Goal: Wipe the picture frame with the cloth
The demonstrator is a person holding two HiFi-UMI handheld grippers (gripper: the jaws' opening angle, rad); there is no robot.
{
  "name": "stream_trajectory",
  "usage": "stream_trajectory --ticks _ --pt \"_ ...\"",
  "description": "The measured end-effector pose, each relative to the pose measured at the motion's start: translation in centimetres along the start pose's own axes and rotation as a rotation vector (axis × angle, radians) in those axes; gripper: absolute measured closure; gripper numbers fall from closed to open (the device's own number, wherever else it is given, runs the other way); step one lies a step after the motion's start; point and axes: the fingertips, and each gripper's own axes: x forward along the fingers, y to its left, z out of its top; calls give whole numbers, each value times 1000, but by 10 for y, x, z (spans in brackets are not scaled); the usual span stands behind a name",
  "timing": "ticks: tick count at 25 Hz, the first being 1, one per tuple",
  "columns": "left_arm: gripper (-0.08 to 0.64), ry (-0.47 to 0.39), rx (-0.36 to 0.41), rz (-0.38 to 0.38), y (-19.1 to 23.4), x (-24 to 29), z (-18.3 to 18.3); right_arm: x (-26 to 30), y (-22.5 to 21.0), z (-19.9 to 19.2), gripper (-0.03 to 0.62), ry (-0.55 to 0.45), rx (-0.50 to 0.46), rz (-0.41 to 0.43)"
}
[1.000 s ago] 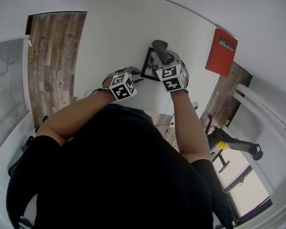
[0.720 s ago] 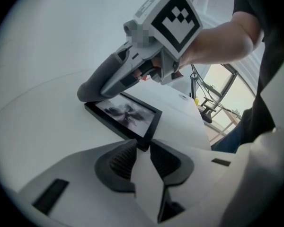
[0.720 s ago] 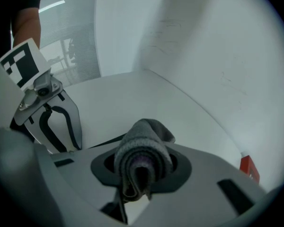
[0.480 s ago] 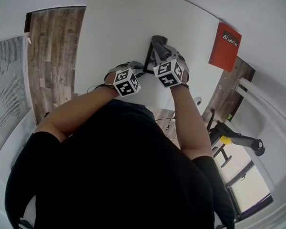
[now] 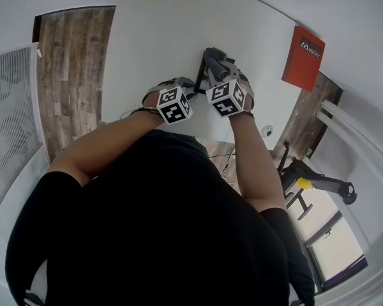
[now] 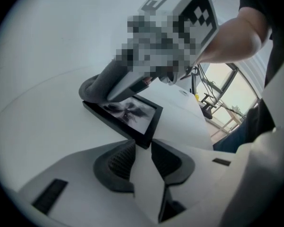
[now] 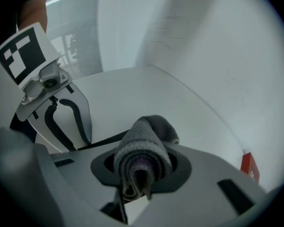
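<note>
A black picture frame [image 6: 130,113] lies flat on the white table [image 5: 153,50]. My left gripper [image 6: 143,156] is at its near corner, jaws nearly together with that corner between the fingertips. My right gripper [image 7: 141,170] is shut on a rolled grey cloth [image 7: 144,145]. The cloth [image 6: 102,82] presses on the frame's far corner. In the head view both grippers sit side by side over the frame [image 5: 199,80], left gripper [image 5: 191,94] and right gripper [image 5: 214,76], with the cloth [image 5: 214,61] sticking out beyond them. Most of the frame is hidden there.
A red box [image 5: 303,62] stands at the table's right edge. Wood floor [image 5: 67,75] and a white perforated panel [image 5: 9,107] lie to the left. A black and yellow stand [image 5: 316,185] is on the floor at the right.
My left gripper has moved forward and right, up to the frame's near corner. The right gripper with the cloth has shifted slightly left over the frame.
</note>
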Motion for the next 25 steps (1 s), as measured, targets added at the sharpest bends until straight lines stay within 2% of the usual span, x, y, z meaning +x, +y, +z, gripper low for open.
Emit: stream_trajectory --ticks 25 --pt "448 0 -8 -23 2 -1 -1 -21 64 -30 494 100 82 123"
